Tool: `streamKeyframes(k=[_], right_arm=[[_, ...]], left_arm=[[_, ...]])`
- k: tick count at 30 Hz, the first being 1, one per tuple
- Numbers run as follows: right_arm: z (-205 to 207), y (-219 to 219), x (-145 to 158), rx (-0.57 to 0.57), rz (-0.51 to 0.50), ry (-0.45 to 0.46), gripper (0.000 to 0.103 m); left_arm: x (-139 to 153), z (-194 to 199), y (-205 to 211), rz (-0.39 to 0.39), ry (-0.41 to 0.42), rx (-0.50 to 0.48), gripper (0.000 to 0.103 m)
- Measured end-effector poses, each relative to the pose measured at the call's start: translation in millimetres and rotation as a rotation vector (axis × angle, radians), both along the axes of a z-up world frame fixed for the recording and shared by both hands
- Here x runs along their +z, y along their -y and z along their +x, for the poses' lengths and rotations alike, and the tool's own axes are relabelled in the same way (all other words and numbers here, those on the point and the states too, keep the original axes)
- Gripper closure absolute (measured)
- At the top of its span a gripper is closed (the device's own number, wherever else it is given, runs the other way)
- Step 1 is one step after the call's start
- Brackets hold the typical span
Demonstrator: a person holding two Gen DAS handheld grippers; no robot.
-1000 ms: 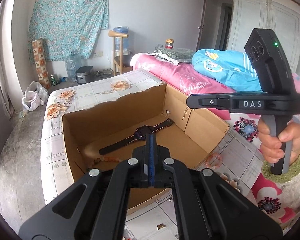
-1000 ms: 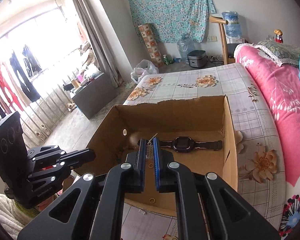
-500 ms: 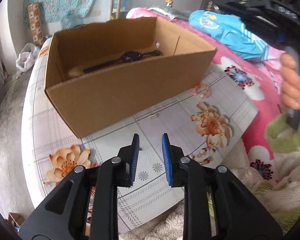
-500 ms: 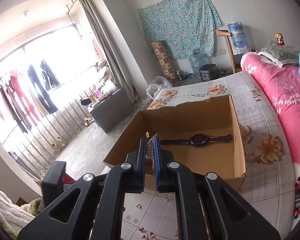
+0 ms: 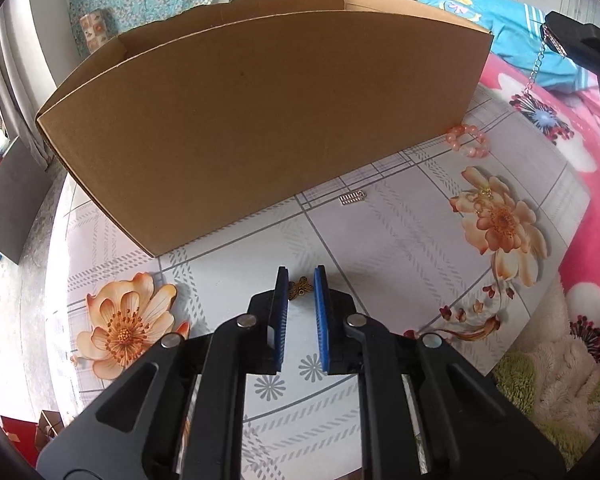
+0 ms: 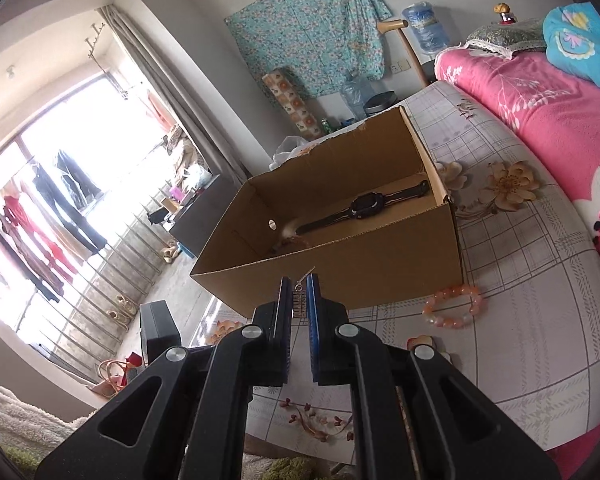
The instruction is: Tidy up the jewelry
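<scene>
The tabletop (image 5: 400, 248), covered in a flower-print cloth, carries an open cardboard box (image 5: 260, 120) whose near wall fills much of the left wrist view. From the right wrist view a black watch (image 6: 364, 208) lies stretched along the box floor, with something small and pale at its left end that is too unclear to name.

The left claw (image 5: 301, 284) is low over the cloth in front of the box, its blue pads parted, with a small bronze charm (image 5: 300, 287) lying between the tips. The right claw (image 6: 299, 294) is up above the box's near edge, closed on a silver earring (image 6: 299, 304) whose chain hangs down from the pads in the left wrist view.

A pink bead bracelet (image 5: 468, 141) lies on the cloth just beside the box's right corner. A small silver piece (image 5: 352, 199) lies near the foot of the box wall, and a thin gold piece (image 5: 485, 194) sits on a printed flower to the right.
</scene>
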State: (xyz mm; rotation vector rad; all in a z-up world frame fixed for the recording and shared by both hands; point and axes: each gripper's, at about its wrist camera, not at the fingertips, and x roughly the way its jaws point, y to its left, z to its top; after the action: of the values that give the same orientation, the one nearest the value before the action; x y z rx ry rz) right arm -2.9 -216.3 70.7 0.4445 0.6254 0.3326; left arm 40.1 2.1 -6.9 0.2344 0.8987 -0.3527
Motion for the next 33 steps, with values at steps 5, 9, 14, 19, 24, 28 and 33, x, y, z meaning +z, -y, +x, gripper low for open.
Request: streamKeyframes(k=[5, 9, 14, 19, 24, 28, 33], right_arm=[[7.5, 2.1, -1.9, -0.017, 0.000, -0.021, 0.095], [17.1, -0.9, 5.4, -0.007, -0.023, -0.027, 0.095], [38.6, -5.8, 27.7, 0.029, -0.060, 0.002, 0.095], [88.9, -6.1, 41.0, 0.079, -0.095, -0.018, 0.095], [155.3, -5.3, 25.8, 0.131, -0.093, -0.175, 0.095], [192.0, -7.1, 10.1, 0.155, -0.129, -0.282, 0.095], [217.1, -3.2, -6.2, 0.139, -0.154, -0.379, 0.094]], left_arm=[[3.5, 1.4, -5.3, -0.033, -0.016, -0.017, 0.092], [20.6, -2.3, -15.7, -0.120, -0.024, -0.044, 0.092], [90.1, -22.2, -25.2, -0.284, 0.093, -0.186, 0.092], [146.5, 7.6, -16.8, -0.336, 0.215, -0.229, 0.091], [133.5, 99.8, 2.2, -0.348, 0.036, -0.133, 0.092], [117.7, 156.0, 16.0, -0.379, -0.111, -0.088, 0.092], [97.8, 193.2, 28.1, -0.362, -0.225, -0.025, 0.092]])
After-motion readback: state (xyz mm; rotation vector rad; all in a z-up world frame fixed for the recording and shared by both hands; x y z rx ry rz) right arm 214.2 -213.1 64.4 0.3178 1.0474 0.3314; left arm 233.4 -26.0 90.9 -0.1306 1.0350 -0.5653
